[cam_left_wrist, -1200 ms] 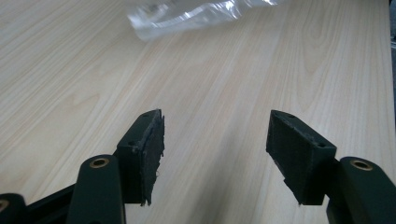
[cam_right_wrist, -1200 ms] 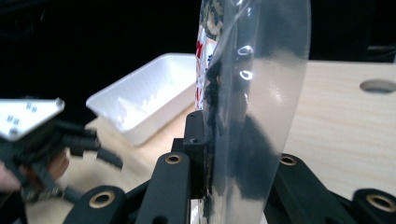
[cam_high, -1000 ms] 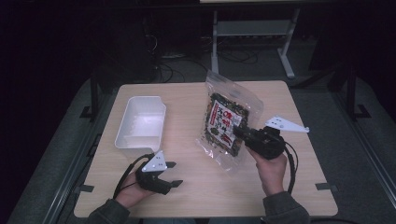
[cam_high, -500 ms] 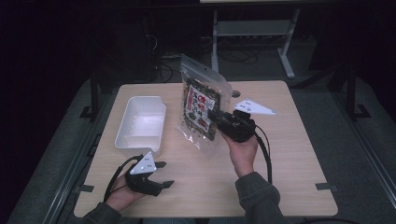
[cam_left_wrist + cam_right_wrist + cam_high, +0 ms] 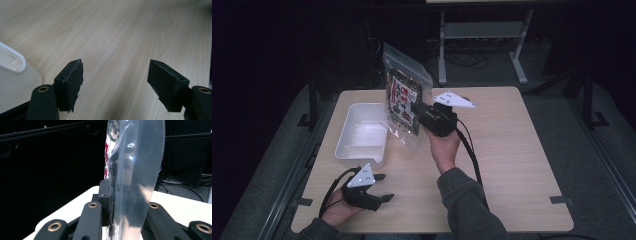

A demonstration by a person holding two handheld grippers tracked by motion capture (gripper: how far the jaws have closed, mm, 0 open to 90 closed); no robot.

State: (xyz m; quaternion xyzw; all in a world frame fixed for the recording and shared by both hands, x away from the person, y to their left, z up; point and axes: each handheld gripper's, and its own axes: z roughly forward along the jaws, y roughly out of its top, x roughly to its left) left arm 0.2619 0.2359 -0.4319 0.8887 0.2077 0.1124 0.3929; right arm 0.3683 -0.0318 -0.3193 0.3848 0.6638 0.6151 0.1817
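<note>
A clear snack bag (image 5: pixel 403 97) with a red, black and white printed pack inside hangs upright above the table, by the right rim of the white tray (image 5: pixel 343 137). My right gripper (image 5: pixel 415 111) is shut on the bag's lower right part. In the right gripper view the bag (image 5: pixel 136 157) stands edge-on between the jaws of the right gripper (image 5: pixel 120 195). My left gripper (image 5: pixel 386 187) rests low near the table's front left. Its jaws have just been opening, and they stand open with nothing between them over bare wood in the left gripper view (image 5: pixel 115 67).
The white tray is empty, and its corner (image 5: pixel 15 62) lies just left of the left jaws. The wooden table (image 5: pixel 517 150) stretches bare to the right. A metal stand and cables (image 5: pixel 482 35) sit on the dark floor behind.
My right gripper has carried the bag left and away from the person, from the table's middle to beside the tray. The left hand has shifted slightly left.
</note>
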